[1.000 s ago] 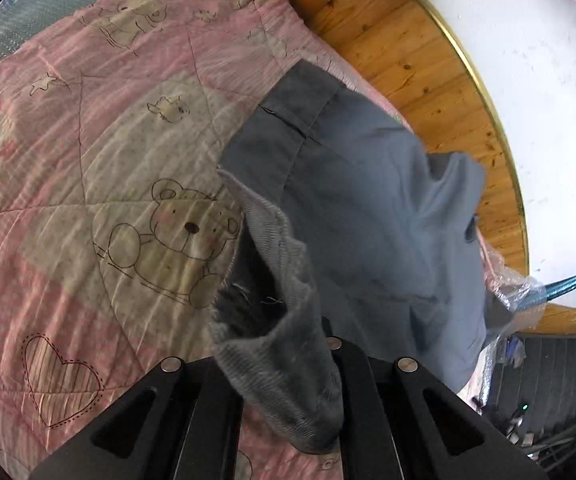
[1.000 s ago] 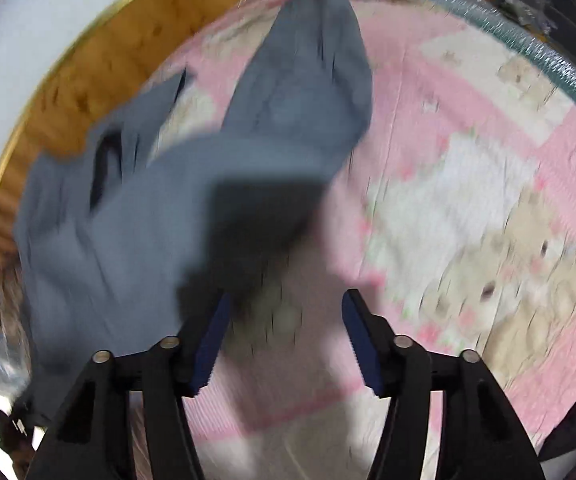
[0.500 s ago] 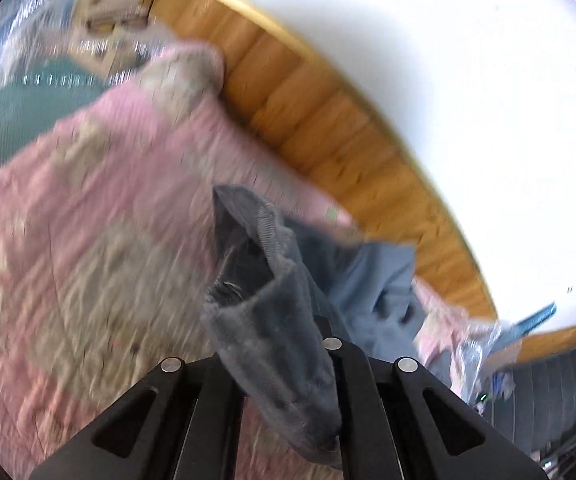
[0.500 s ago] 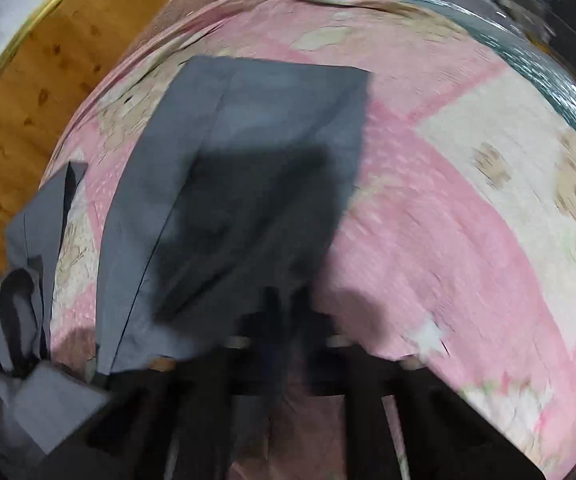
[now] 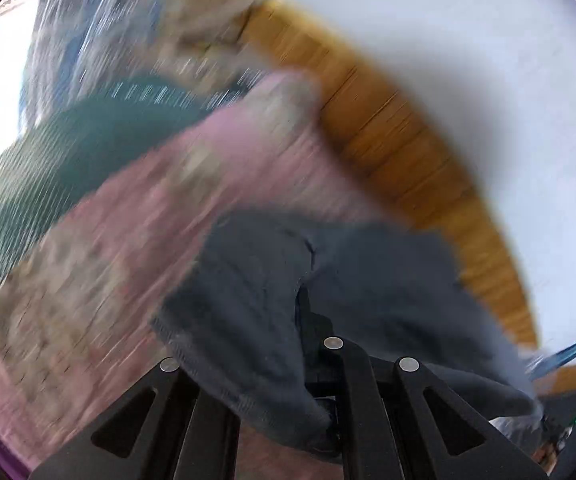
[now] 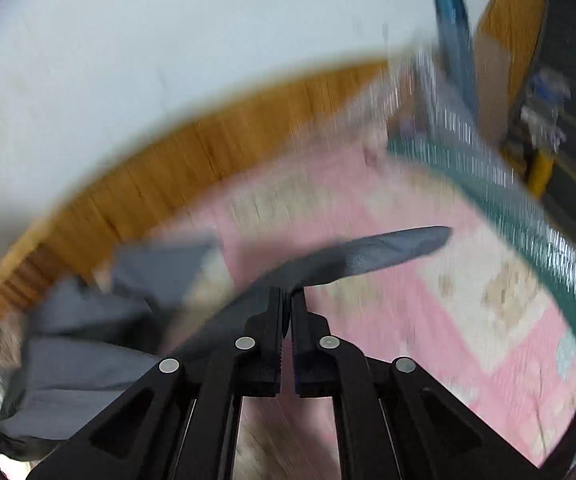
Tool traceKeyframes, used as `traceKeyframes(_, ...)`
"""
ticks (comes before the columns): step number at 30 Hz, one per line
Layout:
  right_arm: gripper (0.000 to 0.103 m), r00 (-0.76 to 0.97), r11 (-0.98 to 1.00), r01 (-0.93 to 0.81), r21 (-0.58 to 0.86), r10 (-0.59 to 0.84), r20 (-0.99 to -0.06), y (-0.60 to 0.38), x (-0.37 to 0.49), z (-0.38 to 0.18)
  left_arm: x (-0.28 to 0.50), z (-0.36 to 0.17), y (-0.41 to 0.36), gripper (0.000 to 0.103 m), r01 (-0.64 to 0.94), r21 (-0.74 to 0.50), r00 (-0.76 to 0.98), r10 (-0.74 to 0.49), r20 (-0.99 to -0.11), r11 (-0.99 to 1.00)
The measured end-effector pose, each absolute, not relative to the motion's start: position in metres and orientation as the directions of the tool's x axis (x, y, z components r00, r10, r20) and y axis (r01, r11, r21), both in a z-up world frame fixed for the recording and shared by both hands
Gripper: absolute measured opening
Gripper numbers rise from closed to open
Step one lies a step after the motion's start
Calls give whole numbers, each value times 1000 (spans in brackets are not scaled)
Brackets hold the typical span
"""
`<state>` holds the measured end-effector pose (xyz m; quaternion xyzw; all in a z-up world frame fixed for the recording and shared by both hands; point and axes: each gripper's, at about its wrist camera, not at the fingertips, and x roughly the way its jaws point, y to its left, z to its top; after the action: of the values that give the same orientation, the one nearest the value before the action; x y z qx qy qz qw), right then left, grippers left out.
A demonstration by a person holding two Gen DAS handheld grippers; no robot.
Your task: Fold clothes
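The grey garment (image 5: 367, 280) hangs lifted above the bed, bunched over the left tool (image 5: 307, 360), whose jaws clamp a thick fold, while the right tool (image 6: 286, 300) is pinched tight on a thin edge (both views are smeared). Below lies a pink quilt (image 6: 387, 280) on a green mattress (image 5: 68, 152), backed by a wooden headboard (image 6: 160, 172) and white wall (image 5: 467, 60). Half a second ago the cloth lay flatter on the quilt; now both cameras tilt toward the wall.
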<state>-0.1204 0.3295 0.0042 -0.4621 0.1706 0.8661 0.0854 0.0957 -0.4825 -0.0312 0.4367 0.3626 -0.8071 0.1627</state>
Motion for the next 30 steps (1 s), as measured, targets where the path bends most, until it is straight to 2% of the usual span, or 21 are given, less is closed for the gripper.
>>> traceKeyframes(2, 14, -441, -932, -323, 163, -4, -898, 325, -123, -50, 103, -66, -479, 5, 597, -403, -497, 75, -864, -693)
traceKeyframes(4, 18, -401, -925, -347, 157, -6, -916, 328, -117, -73, 109, -90, -473, 5, 598, -400, -463, 108, -880, -695)
traceKeyframes(6, 32, -411, -888, -408, 212, -28, -911, 339, -105, -77, 115, -100, -471, 5, 592, -414, -468, 123, -875, -692)
traceKeyframes(7, 47, -421, -863, -448, 236, -29, -907, 346, -99, -78, 118, -101, -471, 10, 587, -421, -474, 128, -871, -691)
traceKeyframes(8, 56, -420, -842, -487, 231, -6, -907, 352, -96, -82, 121, -102, -473, 12, 582, -429, -479, 135, -868, -691)
traceKeyframes(11, 56, -354, -836, -517, 187, 9, -935, 357, -102, -107, 135, -106, -468, 19, 552, -436, -457, 179, -871, -711)
traceKeyframes(13, 56, -324, -862, -475, 179, -18, -946, 347, -105, -122, 148, -104, -463, 30, 518, -420, -423, 204, -883, -745)
traceKeyframes(15, 55, -298, -880, -450, 152, -13, -955, 337, -106, -128, 163, -104, -456, 32, 462, -402, -382, 232, -895, -790)
traceKeyframes(17, 55, -317, -881, -445, 163, -15, -948, 331, -102, -120, 179, -96, -452, 33, 410, -405, -349, 269, -898, -818)
traceKeyframes(19, 55, -352, -872, -452, 187, -17, -936, 327, -99, -104, 193, -85, -451, 44, 361, -423, -331, 310, -891, -831)
traceKeyframes(23, 55, -375, -878, -437, 193, -17, -927, 315, -111, -78, 205, -44, -462, 46, 291, -482, -369, 367, -854, -827)
traceKeyframes(25, 55, -390, -895, -400, 198, -30, -920, 305, -130, -65, 184, -20, -472, 70, 274, -466, -432, 325, -841, -841)
traceKeyframes(27, 55, -404, -912, -354, 207, -51, -913, 291, -160, -56, 141, -2, -484, 74, 276, -420, -503, 243, -830, -864)
traceKeyframes(30, 60, -415, -929, -289, 231, -97, -905, 265, -215, -49, 67, -6, -499, 74, 304, -420, -528, 216, -821, -855)
